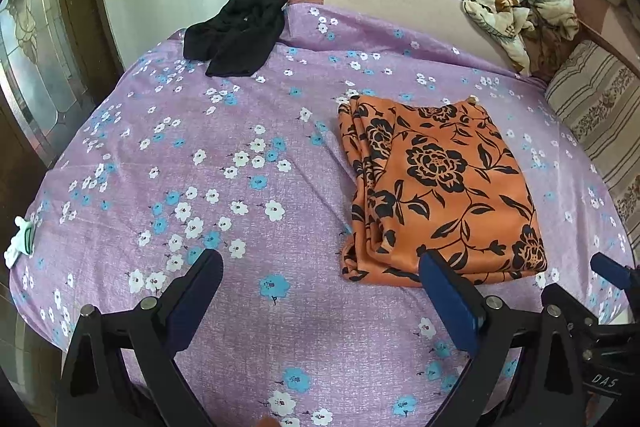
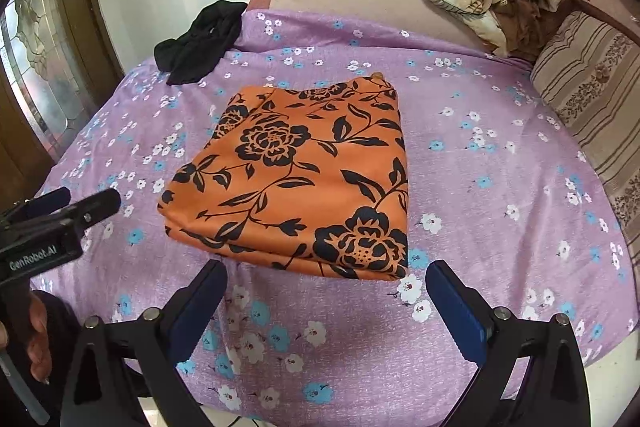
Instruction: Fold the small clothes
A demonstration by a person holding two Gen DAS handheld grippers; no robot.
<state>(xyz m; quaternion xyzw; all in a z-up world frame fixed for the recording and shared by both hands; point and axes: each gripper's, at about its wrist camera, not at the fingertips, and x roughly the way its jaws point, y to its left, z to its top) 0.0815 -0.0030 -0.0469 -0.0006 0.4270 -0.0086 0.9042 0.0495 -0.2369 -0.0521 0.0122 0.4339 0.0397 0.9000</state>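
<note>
- Nearest, the left gripper [image 1: 320, 279] hangs over bare sheet with its jaws spread wide and nothing between them; its right finger [image 1: 448, 291] crosses the near edge of the folded cloth in the left wrist view, but whether it touches I cannot tell.
- The right gripper [image 2: 326, 287] is likewise wide apart and empty, poised just short of the cloth's near edge.
- The orange floral garment [image 2: 296, 179] lies flat in a tidy folded rectangle on the purple flowered bedsheet [image 2: 480, 167], a little right of the bed's middle, with stacked layers showing along its left edge.
- My reading is that this piece is done and let go. To finish well, lift both grippers clear without dragging the top layer, and press down only if a corner springs up.
- The likely next piece is the black garment [image 1: 236, 31], crumpled at the far left of the sheet; spread it flat before making any fold.
- Further off, at the far right, a cream patterned cloth [image 1: 520, 7] sits bunched beside a striped cushion [image 1: 596, 107].
- Hard to make out: what kind of garment the black one is, how many folds the orange one holds, and the small white object [image 1: 18, 241] at the near left edge of the sheet.
- The other gripper appears only partly in each view, cut off at the frame edge.
</note>
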